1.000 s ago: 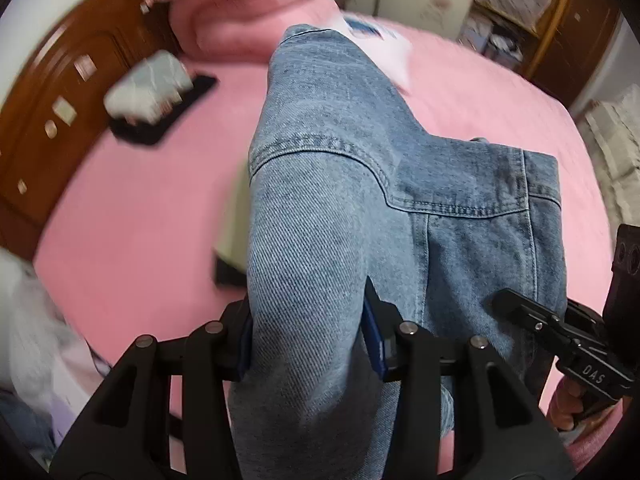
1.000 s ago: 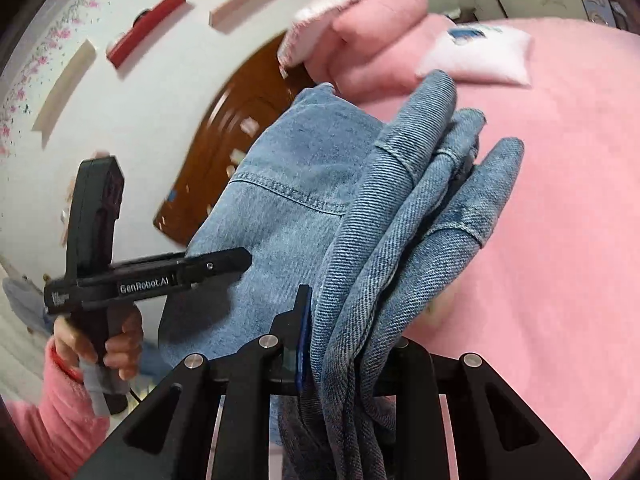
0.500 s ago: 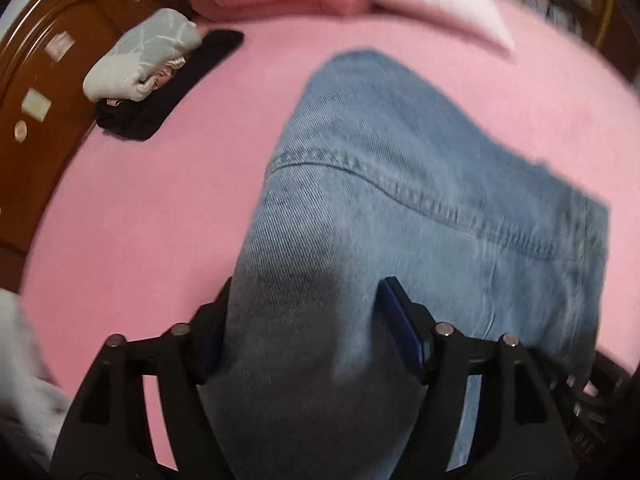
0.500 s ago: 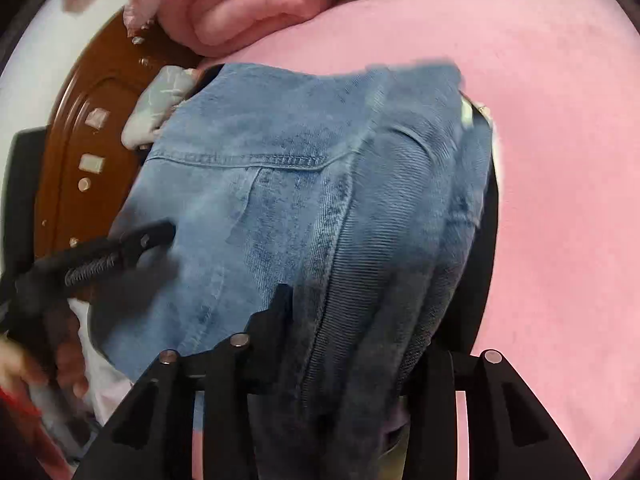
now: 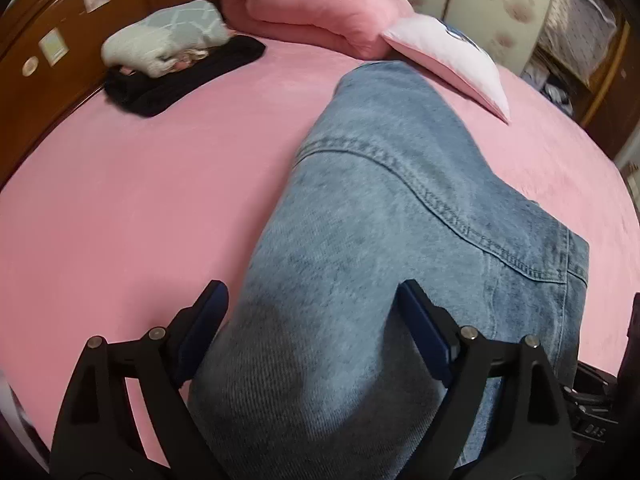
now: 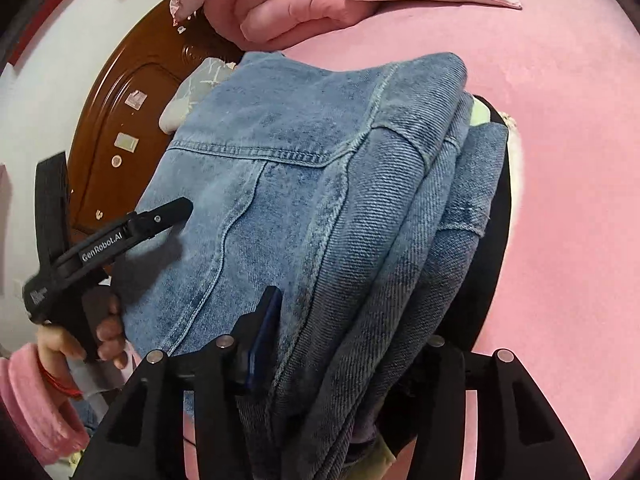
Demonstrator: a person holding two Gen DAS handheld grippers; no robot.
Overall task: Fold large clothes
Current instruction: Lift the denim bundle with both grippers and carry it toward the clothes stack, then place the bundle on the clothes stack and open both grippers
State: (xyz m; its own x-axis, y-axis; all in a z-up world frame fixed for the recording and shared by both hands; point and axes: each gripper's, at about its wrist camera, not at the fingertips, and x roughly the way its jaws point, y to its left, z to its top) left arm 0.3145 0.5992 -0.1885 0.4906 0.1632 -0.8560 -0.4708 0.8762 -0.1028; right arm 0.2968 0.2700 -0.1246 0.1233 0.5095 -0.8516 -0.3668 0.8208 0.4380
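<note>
Left gripper (image 5: 312, 320): jaws opening, spread wide; the blue pads stand clear on either side of the denim fold, which still lies between them.
Right gripper (image 6: 356, 340): jaws opening; a thick stack of denim layers fills the gap; the left blue pad sits close against the cloth, the right finger is hidden behind it, so contact there cannot be told.
Denim jacket (image 5: 400, 220): folded into a bundle, lying on the pink bedspread (image 5: 140, 200), running from both grippers toward the head of the bed; a stitched yoke seam faces up.
Under the bundle: a black item (image 6: 496, 240) and a pale edge show at its right side in the right wrist view.
Person's hand (image 6: 100, 332): grasps the left gripper's handle, pink sleeve at the wrist.
Open room: bare pink surface left of the jacket and to its right.
Mid-distance: black garment (image 5: 180, 76) with a grey-and-white bundle (image 5: 168, 36) on it, well apart from the jacket.
Far edge: pale pink pillow (image 5: 452, 60) just beside the jacket's far end, pink folded quilt (image 5: 320, 0), wooden headboard (image 5: 60, 40).
</note>
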